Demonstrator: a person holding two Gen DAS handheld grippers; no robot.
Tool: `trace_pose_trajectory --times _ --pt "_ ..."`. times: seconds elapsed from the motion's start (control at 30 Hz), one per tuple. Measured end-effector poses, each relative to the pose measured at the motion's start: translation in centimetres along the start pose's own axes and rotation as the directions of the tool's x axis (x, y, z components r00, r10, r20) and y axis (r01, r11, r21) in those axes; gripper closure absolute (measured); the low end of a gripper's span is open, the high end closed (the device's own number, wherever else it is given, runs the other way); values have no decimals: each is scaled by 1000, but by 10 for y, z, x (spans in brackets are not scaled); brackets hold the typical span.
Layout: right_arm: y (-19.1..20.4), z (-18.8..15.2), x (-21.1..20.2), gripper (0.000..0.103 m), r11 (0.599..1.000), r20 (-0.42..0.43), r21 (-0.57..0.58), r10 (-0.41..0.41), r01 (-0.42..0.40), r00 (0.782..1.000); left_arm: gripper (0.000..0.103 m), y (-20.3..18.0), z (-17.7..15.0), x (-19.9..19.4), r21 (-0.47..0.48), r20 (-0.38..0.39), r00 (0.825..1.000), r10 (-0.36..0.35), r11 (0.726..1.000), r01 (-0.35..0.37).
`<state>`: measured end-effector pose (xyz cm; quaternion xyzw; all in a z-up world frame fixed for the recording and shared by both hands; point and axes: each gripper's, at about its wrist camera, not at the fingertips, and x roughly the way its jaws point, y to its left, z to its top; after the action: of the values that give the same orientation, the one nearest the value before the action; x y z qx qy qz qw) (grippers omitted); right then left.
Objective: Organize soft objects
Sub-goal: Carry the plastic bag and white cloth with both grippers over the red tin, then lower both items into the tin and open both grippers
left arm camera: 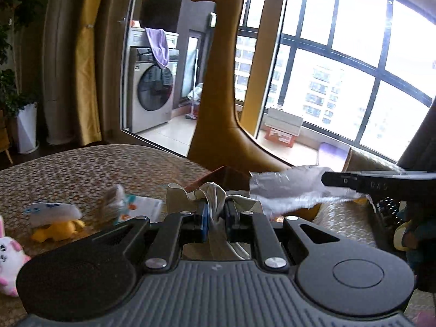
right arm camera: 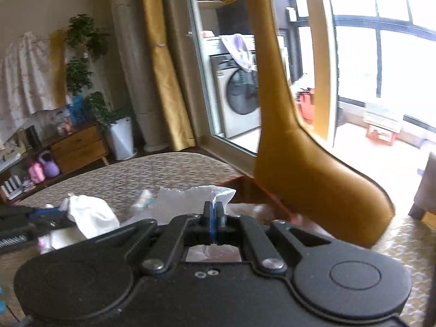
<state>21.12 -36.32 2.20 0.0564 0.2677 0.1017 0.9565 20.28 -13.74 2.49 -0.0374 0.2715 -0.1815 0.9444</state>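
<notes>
Pinching hard, the left gripper [left arm camera: 216,212] has its blue-padded jaws nearly closed on a bunched off-white cloth [left arm camera: 215,199], folds spilling up and over both fingers. It tilts a little downward over the table [left arm camera: 90,169], cloth lifted clear of the patterned cover. The right gripper [right arm camera: 215,218] matches that tilt, jaws fully together on a thin, crinkly plastic bag [right arm camera: 190,196] whose torn-looking top edge stands up above the fingertips. From the left camera that same bag [left arm camera: 286,188] stretches sideways from the right gripper's dark finger [left arm camera: 362,181] (silvery, translucent, blurred).

The two tools sit near each other; the cloth shows in the right view as a white lump [right arm camera: 92,215] beside the left gripper's body.

Down on the table: a yellow plush under a white-and-blue one [left arm camera: 54,218], a pink-eared rabbit toy [left arm camera: 8,248] at the left edge, and a small packet [left arm camera: 141,207]. Just ahead is the brown rim of a box [left arm camera: 218,174]; I cannot see what is inside it. Behind it rises a tall mustard giraffe figure [left arm camera: 218,87], close to the table's far edge. The left half of the tabletop lies open.
</notes>
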Motion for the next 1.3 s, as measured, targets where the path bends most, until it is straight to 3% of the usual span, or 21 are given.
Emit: trace_pose_trajectory --times 0.33,0.6,0.9,1.3 --pt "-37 -7 21 103 994 -17 -36 -106 105 994 91 -13 21 61 -14 -55 997 -47 999 46" --pt "-48 -14 57 103 984 -60 -95 -156 150 986 91 -17 31 127 -6 -108 994 -24 1000 24" --pt "-42 -15 103 103 981 -94 -143 -148 134 984 91 -6 28 193 -45 -179 984 -16 999 8" --pt "-44 -20 152 103 997 -104 -28 -68 65 992 91 5 16 236 -51 -212 977 -5 999 -6"
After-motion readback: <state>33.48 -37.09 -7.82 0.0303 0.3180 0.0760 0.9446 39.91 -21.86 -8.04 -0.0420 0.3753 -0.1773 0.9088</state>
